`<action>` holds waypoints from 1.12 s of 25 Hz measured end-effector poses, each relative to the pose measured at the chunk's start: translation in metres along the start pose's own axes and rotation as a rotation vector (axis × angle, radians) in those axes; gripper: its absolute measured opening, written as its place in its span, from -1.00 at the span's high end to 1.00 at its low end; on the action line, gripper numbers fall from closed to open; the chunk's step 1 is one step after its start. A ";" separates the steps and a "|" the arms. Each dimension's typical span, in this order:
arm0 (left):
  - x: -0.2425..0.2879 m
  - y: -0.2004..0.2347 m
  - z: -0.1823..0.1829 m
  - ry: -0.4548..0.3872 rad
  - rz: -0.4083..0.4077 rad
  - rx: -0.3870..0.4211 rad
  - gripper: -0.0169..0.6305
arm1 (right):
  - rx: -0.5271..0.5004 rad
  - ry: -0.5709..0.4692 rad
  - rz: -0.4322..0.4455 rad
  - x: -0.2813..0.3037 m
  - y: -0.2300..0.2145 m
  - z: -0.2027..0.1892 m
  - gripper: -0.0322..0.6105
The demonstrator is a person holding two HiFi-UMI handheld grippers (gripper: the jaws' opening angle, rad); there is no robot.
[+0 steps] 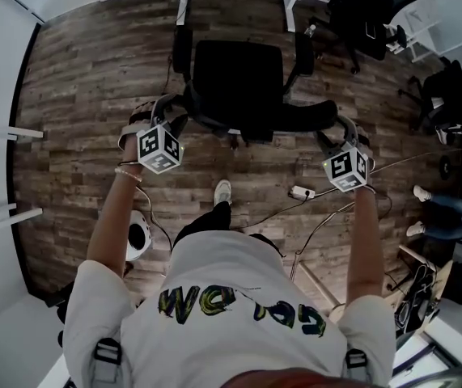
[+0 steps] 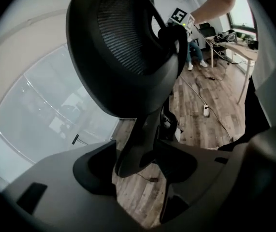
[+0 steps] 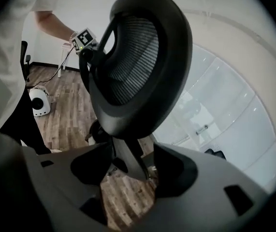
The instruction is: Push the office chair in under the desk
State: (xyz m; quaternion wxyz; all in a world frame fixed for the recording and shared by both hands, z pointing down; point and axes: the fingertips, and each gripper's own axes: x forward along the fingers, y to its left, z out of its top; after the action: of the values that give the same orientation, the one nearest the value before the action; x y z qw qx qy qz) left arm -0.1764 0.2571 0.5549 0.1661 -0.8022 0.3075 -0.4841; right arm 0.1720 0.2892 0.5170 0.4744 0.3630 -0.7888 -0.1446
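Note:
A black office chair (image 1: 239,75) stands on the wood floor in the head view, its seat facing the white desk (image 1: 184,6) at the top. Its backrest (image 1: 259,122) is nearest to me. My left gripper (image 1: 166,110) is at the backrest's left end and my right gripper (image 1: 333,129) at its right end. In the left gripper view the mesh backrest (image 2: 128,57) fills the frame, and its rim runs down between the open jaws of the left gripper (image 2: 138,163). The right gripper (image 3: 128,166) stands likewise around the backrest (image 3: 138,62), open, with floor showing beside the rim.
More black chairs (image 1: 376,14) stand at the top right. A power strip (image 1: 302,192) and cables lie on the floor by my shoe (image 1: 222,191). A white round device (image 1: 137,237) sits at my left, a seated person's legs (image 1: 441,208) at the right.

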 end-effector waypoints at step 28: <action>0.078 0.056 0.017 0.042 -0.055 0.032 0.40 | -0.045 0.108 0.039 0.099 -0.042 -0.011 0.37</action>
State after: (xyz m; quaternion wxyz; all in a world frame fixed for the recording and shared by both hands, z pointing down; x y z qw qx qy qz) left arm -0.1537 0.1635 0.5683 0.1592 -0.7973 0.2810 -0.5099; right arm 0.1715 0.1915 0.5621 0.5271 0.3443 -0.7654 -0.1331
